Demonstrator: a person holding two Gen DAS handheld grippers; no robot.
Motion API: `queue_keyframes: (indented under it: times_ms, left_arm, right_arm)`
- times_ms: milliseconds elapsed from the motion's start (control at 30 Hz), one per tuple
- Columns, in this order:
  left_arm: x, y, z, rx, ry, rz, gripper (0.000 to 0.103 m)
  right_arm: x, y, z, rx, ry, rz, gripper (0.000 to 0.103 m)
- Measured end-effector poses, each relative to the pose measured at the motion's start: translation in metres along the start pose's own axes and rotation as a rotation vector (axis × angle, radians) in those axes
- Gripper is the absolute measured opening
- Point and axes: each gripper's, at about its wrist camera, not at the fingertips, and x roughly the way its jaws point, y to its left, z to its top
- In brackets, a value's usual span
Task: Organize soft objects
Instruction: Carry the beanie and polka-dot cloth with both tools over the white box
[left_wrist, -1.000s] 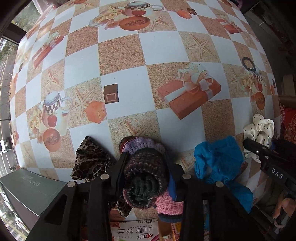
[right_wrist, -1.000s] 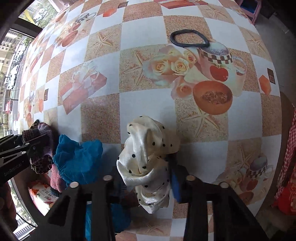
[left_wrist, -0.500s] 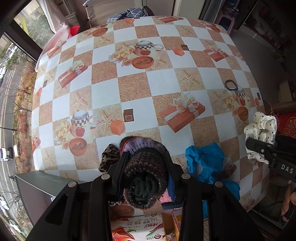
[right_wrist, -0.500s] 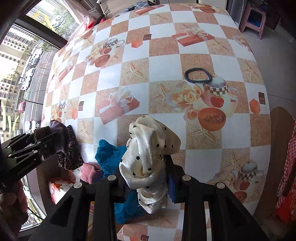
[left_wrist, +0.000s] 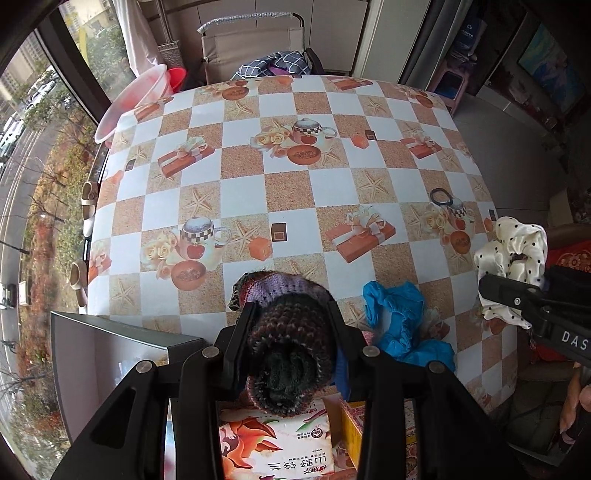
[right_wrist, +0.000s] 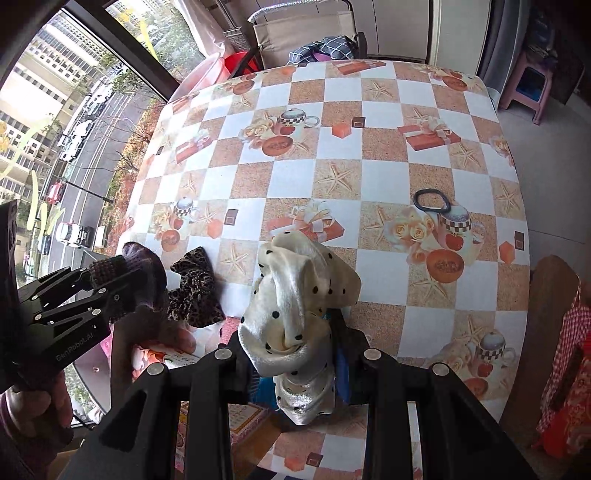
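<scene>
Left gripper (left_wrist: 291, 332) clamped a dark knitted wool scrunchie (left_wrist: 288, 354); right gripper (right_wrist: 291, 332) pinched a cream polka-dot satin scrunchie (right_wrist: 295, 306). Both looked light and squashy above the table's (left_wrist: 332, 184) near edge. The satin probably slips, so bunched folds seemed the safest hold.

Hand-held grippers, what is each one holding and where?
Left hand-held gripper clamps the knitted scrunchie across its bunched band; right clamps the polka-dot scrunchie likewise.

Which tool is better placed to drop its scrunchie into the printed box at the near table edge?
Left, probably. The left tool, shut on the knitted scrunchie, hangs directly over the printed box. The right tool holds the polka-dot scrunchie off to that box's right.
</scene>
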Motion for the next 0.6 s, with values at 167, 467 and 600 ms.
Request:
queue_keyframes:
  times_ms: [167, 467, 600]
  left_arm:
    - [-0.022, 0.011, -0.013, -0.019, -0.036, -0.009, 0.040]
    - [-0.054, 0.026, -0.048, -0.037, -0.077, -0.029, 0.040]
    - [-0.065, 0.028, -0.070, -0.028, -0.085, -0.032, 0.040]
  right_arm:
    - [-0.017, 0.025, -0.007, -0.038, -0.024, 0.006, 0.033]
    - [-0.038, 0.064, -0.035, -0.088, -0.035, 0.022, 0.033]
    - [-0.043, 0.075, -0.052, -0.093, -0.036, 0.024, 0.033]
